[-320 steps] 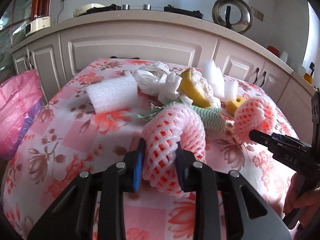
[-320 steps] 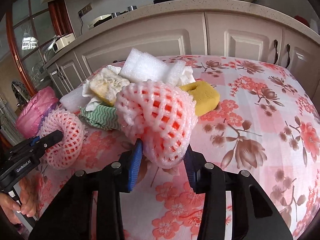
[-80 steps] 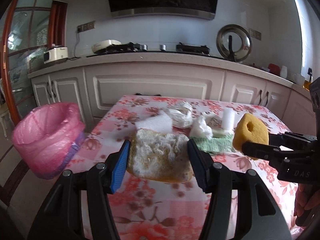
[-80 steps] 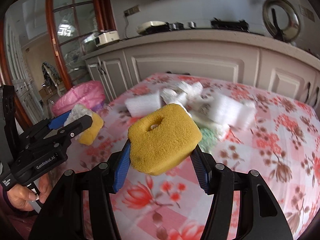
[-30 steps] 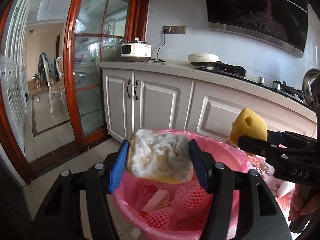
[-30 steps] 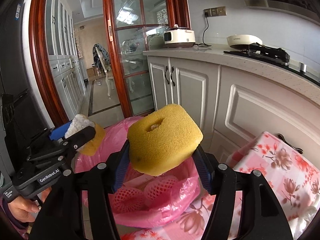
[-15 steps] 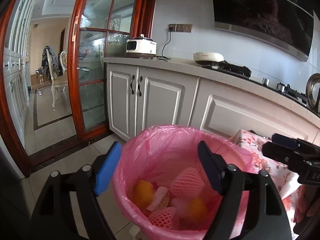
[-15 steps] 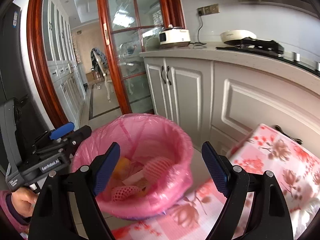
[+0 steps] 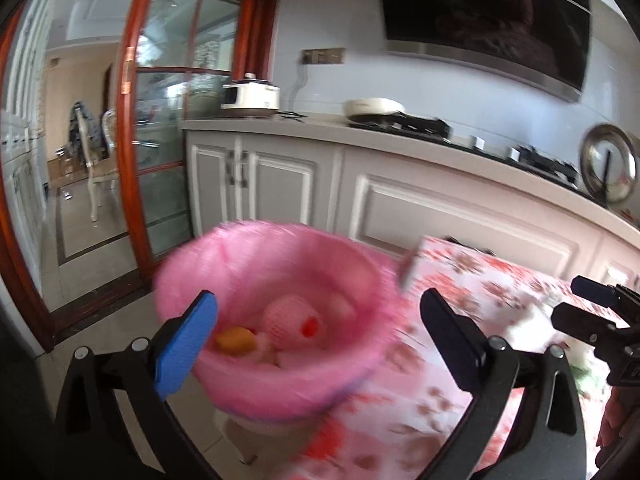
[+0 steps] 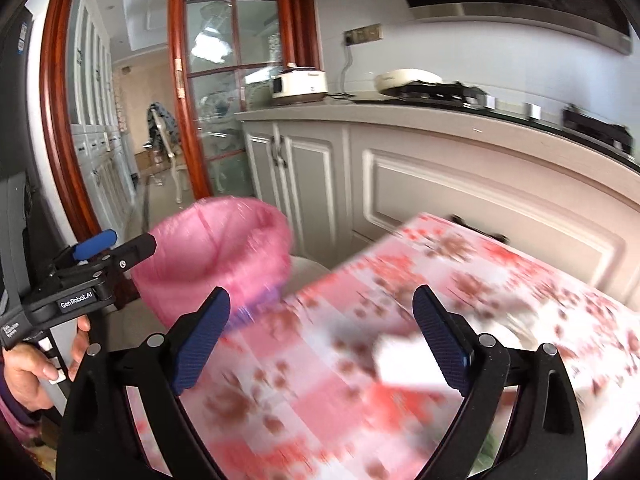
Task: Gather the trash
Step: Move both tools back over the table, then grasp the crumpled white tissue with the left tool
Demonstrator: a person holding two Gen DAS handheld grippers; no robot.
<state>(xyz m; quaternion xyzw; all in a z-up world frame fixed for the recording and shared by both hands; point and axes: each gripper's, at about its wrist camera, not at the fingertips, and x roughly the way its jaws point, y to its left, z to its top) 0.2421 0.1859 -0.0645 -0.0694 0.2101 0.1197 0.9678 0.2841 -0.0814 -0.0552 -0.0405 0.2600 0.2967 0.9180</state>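
A pink-lined trash bin (image 9: 276, 320) stands on the floor left of the table; it also shows in the right wrist view (image 10: 216, 256). Inside it lie a pink foam net (image 9: 292, 320) and a yellow sponge (image 9: 236, 340). My left gripper (image 9: 320, 340) is open and empty, just above the bin's near side. My right gripper (image 10: 320, 332) is open and empty over the floral tablecloth (image 10: 400, 312). A white foam piece (image 10: 408, 360) lies blurred on the table by the right finger. Each gripper shows in the other's view: the left (image 10: 116, 246), the right (image 9: 592, 308).
White kitchen cabinets (image 9: 400, 208) and a counter with a stove run behind the table. A glass door with a red wooden frame (image 9: 132, 140) stands at the left. Blurred white trash (image 9: 528, 316) lies further along the table.
Both grippers, having dropped their sponges into the bin, have swung to the right, away from the bin and toward the table. Both remain open and empty.
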